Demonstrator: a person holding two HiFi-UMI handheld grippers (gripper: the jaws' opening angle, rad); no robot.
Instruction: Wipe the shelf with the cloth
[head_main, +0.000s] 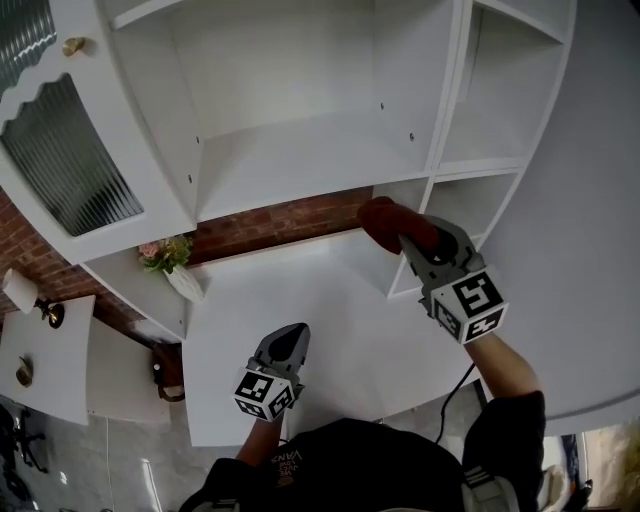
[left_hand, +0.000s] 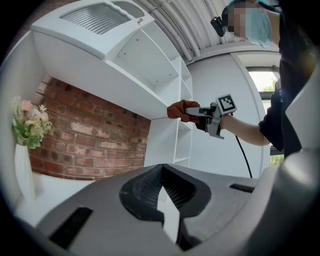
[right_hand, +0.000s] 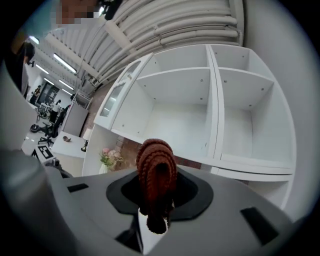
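Cloth (head_main: 384, 221) up at the shelf's (head_main: 300, 165) front right corner
My right gripper (head_main: 404, 236) pinches the rust-brown cloth; my left gripper (head_main: 290, 338) hangs over the counter (head_main: 340, 295), tongs pressed together, empty.

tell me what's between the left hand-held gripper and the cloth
Nothing but bare white countertop lies between the left hand-held gripper and the cloth, as the head view shows.

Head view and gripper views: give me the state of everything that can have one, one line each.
right gripper, shut on the cloth.
cloth, bunched, held up at the shelf unit.
left gripper, shut, nothing between its jaws.
shelf unit, visible compartments bare.
vase of flowers, upright.
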